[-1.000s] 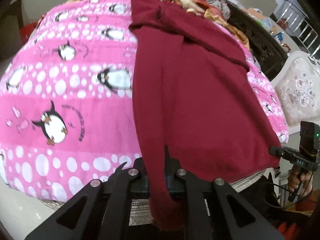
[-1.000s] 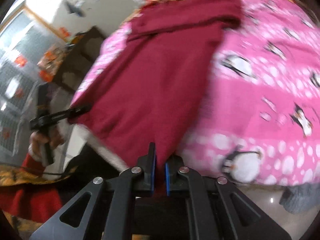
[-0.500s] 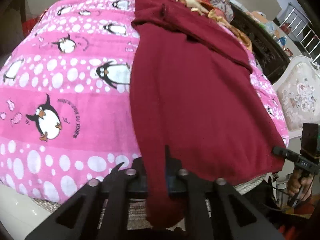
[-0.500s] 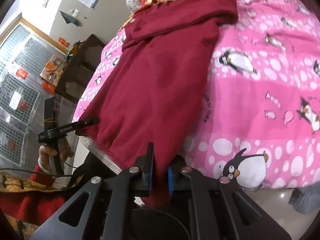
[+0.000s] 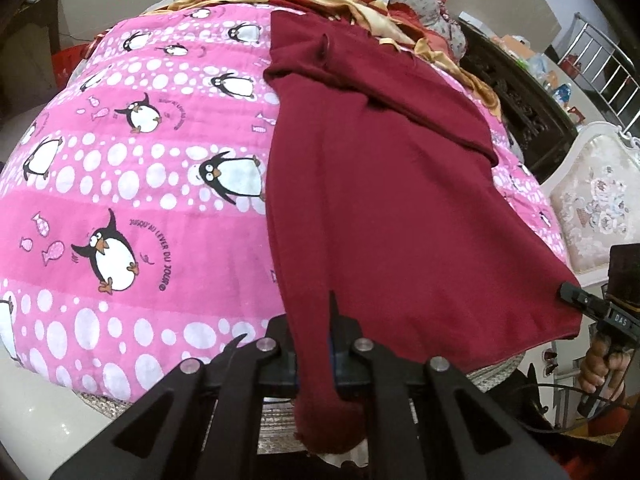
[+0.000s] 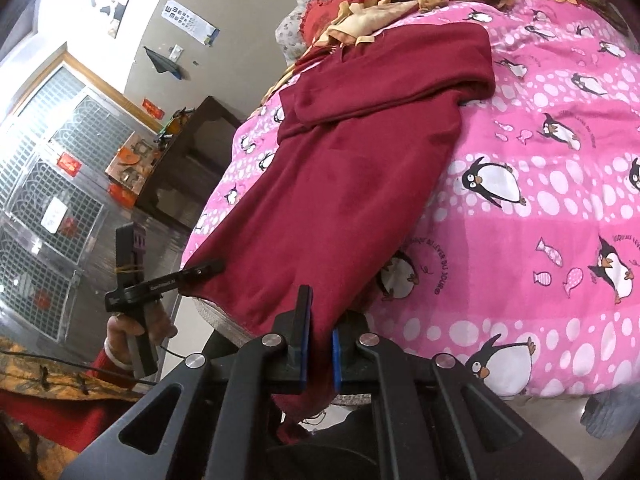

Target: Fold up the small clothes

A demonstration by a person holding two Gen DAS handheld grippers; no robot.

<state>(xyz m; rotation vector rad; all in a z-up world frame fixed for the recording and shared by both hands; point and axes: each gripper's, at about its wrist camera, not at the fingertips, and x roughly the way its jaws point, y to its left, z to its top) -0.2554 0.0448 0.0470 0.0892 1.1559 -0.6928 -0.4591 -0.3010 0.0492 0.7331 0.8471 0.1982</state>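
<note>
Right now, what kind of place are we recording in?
Most likely a lived-in home, a living room or bedroom. The dark red garment lies on a pink penguin-print quilt, with a dark wooden cabinet and an upholstered floral chair nearby.

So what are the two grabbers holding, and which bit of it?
Both hold the red garment. The left gripper pinches one near corner of its hem, the right gripper the other.

A grey wall with pinned papers is seen behind a dark wooden cabinet; grilled windows are brightly lit, and a cream upholstered chair is placed aside.
</note>
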